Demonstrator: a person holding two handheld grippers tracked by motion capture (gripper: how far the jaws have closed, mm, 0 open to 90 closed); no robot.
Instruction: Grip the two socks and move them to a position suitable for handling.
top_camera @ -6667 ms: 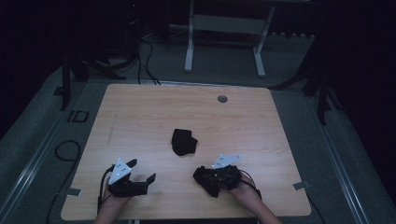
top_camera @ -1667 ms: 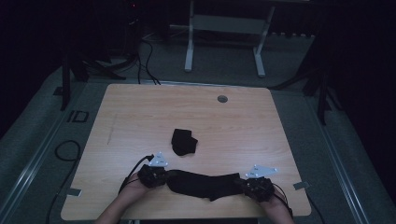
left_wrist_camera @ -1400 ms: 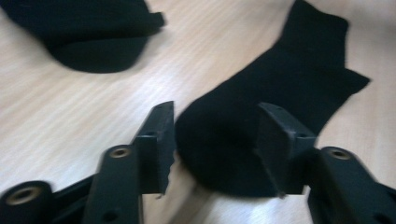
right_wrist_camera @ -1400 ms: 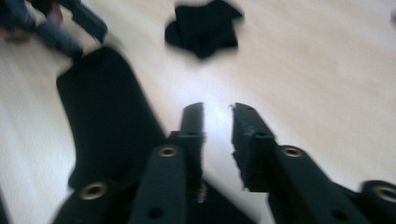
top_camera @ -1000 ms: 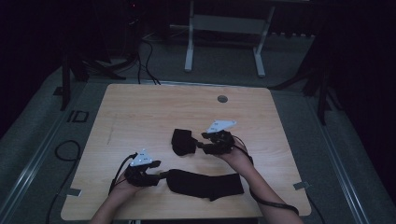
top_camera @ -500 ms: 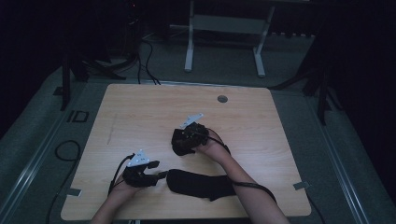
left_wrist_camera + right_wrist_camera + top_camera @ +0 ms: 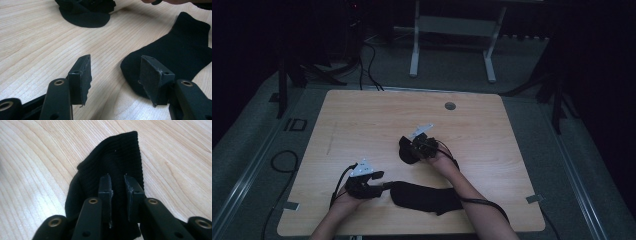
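Observation:
Two black socks lie on the wooden table (image 7: 362, 120). One sock (image 7: 427, 198) is spread flat near the front edge, and its end (image 7: 175, 55) shows in the left gripper view. My left gripper (image 7: 381, 187) (image 7: 115, 75) rests open at that end, with one pad (image 7: 150, 75) in front of the fabric edge. The other sock (image 7: 405, 150) (image 7: 117, 155) is crumpled at the table's middle. My right gripper (image 7: 416, 148) (image 7: 117, 187) sits on it; its jaws have just been closing and now pinch a fold of ribbed fabric.
A round grommet (image 7: 450, 106) sits near the table's far edge. Cables trail from both grippers across the front of the table. A metal stand (image 7: 452, 45) and dark floor cables lie beyond the table.
My right gripper let go of the flat sock, travelled left to the crumpled one, lowered onto it and narrowed its jaws. The left gripper kept its place.

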